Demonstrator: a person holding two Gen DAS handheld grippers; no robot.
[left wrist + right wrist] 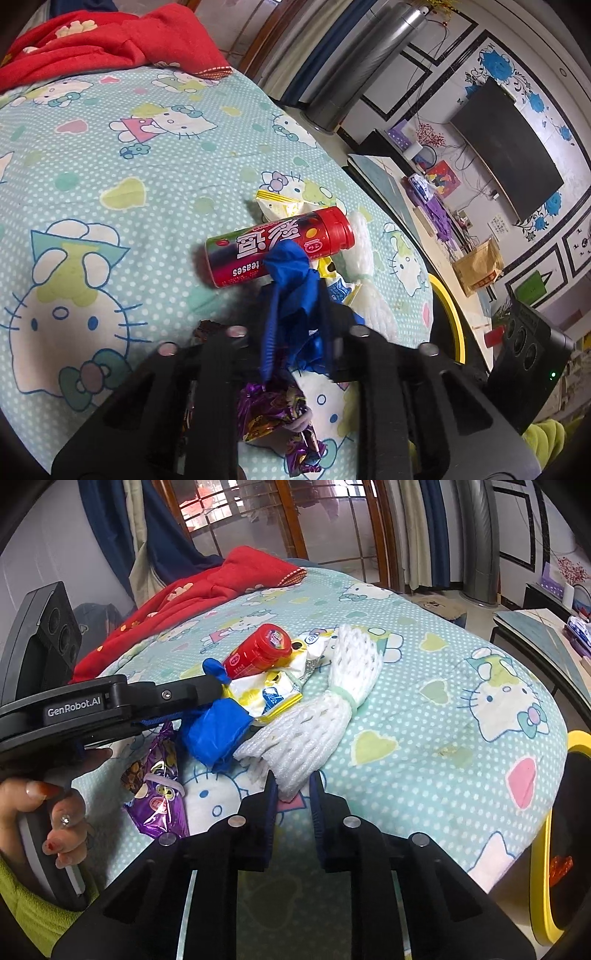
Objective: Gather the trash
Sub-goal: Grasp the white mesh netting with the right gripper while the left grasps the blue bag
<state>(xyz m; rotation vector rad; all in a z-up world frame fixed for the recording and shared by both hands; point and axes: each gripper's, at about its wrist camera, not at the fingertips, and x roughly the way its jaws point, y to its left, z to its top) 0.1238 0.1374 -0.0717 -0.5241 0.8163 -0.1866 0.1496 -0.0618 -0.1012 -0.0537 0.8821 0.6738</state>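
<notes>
Trash lies on a Hello Kitty bedspread (92, 155). My left gripper (295, 291) is shut on a crumpled blue plastic bag (291, 280), seen from the side in the right wrist view (214, 734). Beyond it lie a red candy tube (277, 251) (258, 653), a yellow-white wrapper (269, 694) and a white foam fruit net (314, 720). A purple snack wrapper (273, 410) (159, 786) lies below the left gripper. My right gripper (293, 779) is open, its fingertips on either side of the foam net's near end.
A red blanket (207, 590) lies at the bed's far end. A black bin with a yellow rim (569, 830) stands at the bed's right side, also in the left wrist view (450, 317). A low table with clutter (424, 206) and a TV (509, 155) lie beyond.
</notes>
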